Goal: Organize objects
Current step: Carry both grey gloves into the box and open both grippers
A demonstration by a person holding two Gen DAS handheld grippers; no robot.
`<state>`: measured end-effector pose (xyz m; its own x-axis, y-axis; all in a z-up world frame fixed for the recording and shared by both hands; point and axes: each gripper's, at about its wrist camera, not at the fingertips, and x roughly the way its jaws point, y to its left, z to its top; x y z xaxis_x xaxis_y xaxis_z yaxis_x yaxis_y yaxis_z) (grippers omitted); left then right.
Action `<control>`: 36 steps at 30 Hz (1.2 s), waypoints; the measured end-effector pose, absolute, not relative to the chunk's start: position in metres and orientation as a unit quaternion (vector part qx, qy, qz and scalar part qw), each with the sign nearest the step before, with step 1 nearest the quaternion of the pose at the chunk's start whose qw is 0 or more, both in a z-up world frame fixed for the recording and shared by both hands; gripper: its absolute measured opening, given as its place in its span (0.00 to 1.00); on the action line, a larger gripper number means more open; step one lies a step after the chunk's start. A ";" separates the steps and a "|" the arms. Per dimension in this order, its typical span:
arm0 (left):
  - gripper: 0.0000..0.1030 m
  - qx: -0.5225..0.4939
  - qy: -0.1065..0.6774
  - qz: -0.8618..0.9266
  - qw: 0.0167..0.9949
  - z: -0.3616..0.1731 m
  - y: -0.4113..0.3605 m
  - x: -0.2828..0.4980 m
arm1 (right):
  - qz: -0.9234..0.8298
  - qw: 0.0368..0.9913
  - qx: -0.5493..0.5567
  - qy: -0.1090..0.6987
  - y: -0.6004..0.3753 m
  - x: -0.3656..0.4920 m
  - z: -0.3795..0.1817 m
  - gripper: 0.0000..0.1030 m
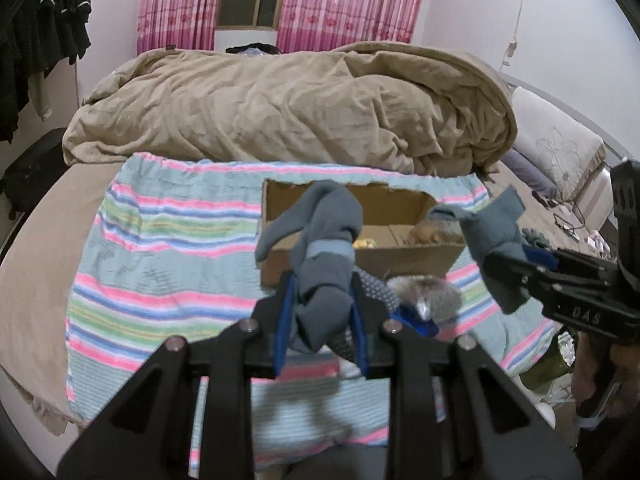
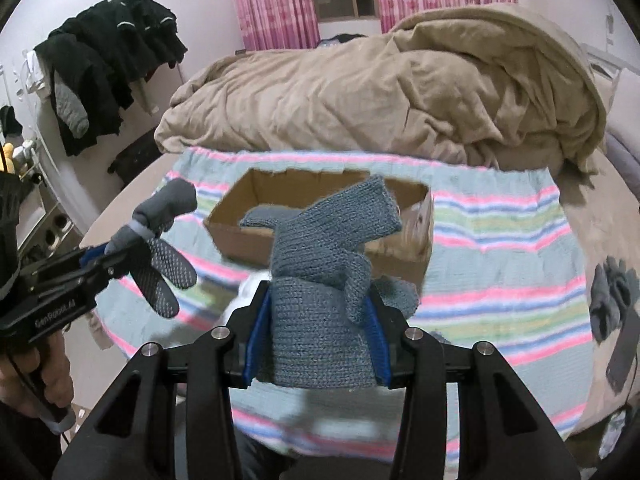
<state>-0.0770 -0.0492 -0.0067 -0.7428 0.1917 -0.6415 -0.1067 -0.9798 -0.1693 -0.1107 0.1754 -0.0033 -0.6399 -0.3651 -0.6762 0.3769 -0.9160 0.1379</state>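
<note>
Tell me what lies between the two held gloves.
Nothing joins them: between the gray glove and the knit glove, the left wrist view shows only the cardboard box behind.

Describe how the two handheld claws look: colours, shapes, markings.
Both are matte black with angular linkage arms, triangular cut-outs and silver round bolts. Blue pads line the fingers. The left claw carries white lettering "GenRobot.AI" on its side in the right camera; the right claw shows "DAS" in the left camera. Bare hands grip both handles.
</note>
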 end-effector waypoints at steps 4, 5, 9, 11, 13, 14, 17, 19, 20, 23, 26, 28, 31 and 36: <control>0.25 -0.344 -0.062 0.934 0.078 -0.004 -0.047 -0.095 | -0.906 0.209 0.367 0.009 0.171 -0.132 -0.001 0.44; 0.25 -0.342 -0.061 0.935 0.078 -0.003 -0.046 -0.100 | -0.906 0.210 0.366 0.010 0.170 -0.138 -0.001 0.44; 0.25 -0.337 -0.055 0.936 0.078 -0.005 -0.043 -0.122 | -0.906 0.209 0.367 0.012 0.166 -0.158 -0.004 0.44; 0.25 -0.338 -0.052 0.937 0.077 -0.008 -0.042 -0.132 | -0.906 0.206 0.369 0.012 0.165 -0.168 -0.008 0.44; 0.25 -0.341 -0.048 0.936 0.078 -0.014 -0.041 -0.147 | -0.905 0.204 0.372 0.013 0.164 -0.179 -0.013 0.45; 0.25 -0.342 -0.047 0.935 0.077 -0.016 -0.041 -0.151 | -0.905 0.203 0.373 0.014 0.163 -0.186 -0.016 0.45; 0.25 -0.353 -0.044 0.932 0.075 -0.028 -0.039 -0.172 | -0.903 0.200 0.379 0.014 0.161 -0.201 -0.024 0.45; 0.25 -0.361 -0.044 0.929 0.074 -0.037 -0.039 -0.187 | -0.902 0.197 0.385 0.014 0.160 -0.213 -0.032 0.45; 0.25 -0.364 -0.044 0.928 0.073 -0.040 -0.039 -0.190 | -0.900 0.196 0.389 0.013 0.159 -0.218 -0.037 0.45; 0.25 -0.377 -0.047 0.922 0.071 -0.056 -0.037 -0.205 | -0.896 0.194 0.398 0.013 0.157 -0.228 -0.050 0.45; 0.25 -0.389 -0.057 0.917 0.069 -0.067 -0.037 -0.212 | -0.893 0.191 0.407 0.013 0.154 -0.237 -0.061 0.45; 0.25 -0.395 -0.057 0.914 0.066 -0.075 -0.036 -0.216 | -0.893 0.189 0.409 0.017 0.151 -0.241 -0.066 0.45; 0.26 -0.410 -0.058 0.908 0.064 -0.085 -0.036 -0.224 | -0.891 0.187 0.414 0.017 0.148 -0.247 -0.072 0.46; 0.32 -0.409 -0.058 0.908 0.066 -0.083 -0.035 -0.222 | -0.892 0.184 0.413 0.020 0.145 -0.250 -0.077 0.49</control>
